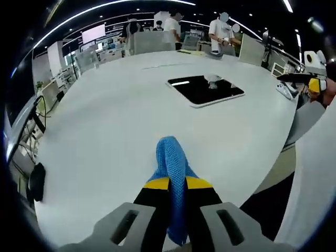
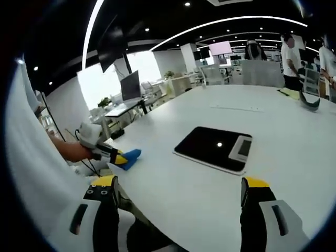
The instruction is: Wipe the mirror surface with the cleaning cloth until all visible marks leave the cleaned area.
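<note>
The mirror lies flat on the white surface, well in from every edge and toward the far side from where you stand; in the right gripper view it reads as a dark slab with a pale rim, reflecting a ceiling light. That flat, central position suits wiping from above, and it leaves bare surface all around for your strokes to run off the glass. A light smudge or reflection sits near the mirror's far edge in the left gripper view; you cannot tell from here which it is. Your cleaning cloth is blue and bunched, pinched upright between the fingers of your left gripper, which are clenched on it so a loose fold sticks out ahead as the wiping pad. From the right gripper view, that cloth hangs over the near edge of the surface, well short of the mirror, so no wiping contact exists yet. Your right gripper hovers with its fingers spread wide and holding nothing, aimed toward the mirror's near edge, probably ready to steady the frame. Other people stand at the far edge, beyond a few items, clear of your reach.
</note>
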Available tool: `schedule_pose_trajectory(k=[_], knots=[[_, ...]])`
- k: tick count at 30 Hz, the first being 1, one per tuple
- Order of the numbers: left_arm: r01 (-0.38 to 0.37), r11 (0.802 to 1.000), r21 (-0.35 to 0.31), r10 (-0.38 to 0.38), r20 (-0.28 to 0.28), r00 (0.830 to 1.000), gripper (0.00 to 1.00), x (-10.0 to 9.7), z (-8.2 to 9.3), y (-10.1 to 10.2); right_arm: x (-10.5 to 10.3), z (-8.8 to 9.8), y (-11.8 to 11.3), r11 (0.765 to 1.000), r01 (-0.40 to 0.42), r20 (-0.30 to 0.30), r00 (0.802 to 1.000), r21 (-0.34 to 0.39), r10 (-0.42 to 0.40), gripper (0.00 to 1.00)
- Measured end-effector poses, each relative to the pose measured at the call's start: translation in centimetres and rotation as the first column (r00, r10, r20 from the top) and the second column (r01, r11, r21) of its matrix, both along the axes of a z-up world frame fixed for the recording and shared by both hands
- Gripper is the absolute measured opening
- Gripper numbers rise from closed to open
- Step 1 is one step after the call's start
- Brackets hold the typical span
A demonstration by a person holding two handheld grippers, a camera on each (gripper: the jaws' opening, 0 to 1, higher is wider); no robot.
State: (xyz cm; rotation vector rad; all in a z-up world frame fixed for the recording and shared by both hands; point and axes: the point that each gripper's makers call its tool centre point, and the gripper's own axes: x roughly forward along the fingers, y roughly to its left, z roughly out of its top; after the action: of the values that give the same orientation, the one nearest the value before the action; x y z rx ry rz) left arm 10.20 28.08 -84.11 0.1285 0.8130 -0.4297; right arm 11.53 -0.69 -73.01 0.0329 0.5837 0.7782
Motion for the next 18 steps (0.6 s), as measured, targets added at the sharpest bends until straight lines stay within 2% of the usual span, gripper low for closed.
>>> schedule_pose_trajectory(k=[5,13,18], knots=[[-0.011,1.000,0.009,0.011,0.001,1.000,0.07,-0.30,-0.72,0.22,-0.14,-0.17,-0.05,1.000,-0.003,-0.002,1.000,-0.008,0.003,0.97],[-0.008,1.000,0.007,0.008,0.015,1.000,0.07,-0.20,-0.73,0.19,-0.16,-0.01,-0.08,1.000,0.003,0.002,1.000,-0.008,-0.003,0.96],[0.032,0.999,0.043,-0.033,0.026,0.999,0.08,-0.13,-0.80,0.23,0.12,0.03,-0.13,1.000,0.008,0.006,1.000,-0.007,-0.007,0.96]])
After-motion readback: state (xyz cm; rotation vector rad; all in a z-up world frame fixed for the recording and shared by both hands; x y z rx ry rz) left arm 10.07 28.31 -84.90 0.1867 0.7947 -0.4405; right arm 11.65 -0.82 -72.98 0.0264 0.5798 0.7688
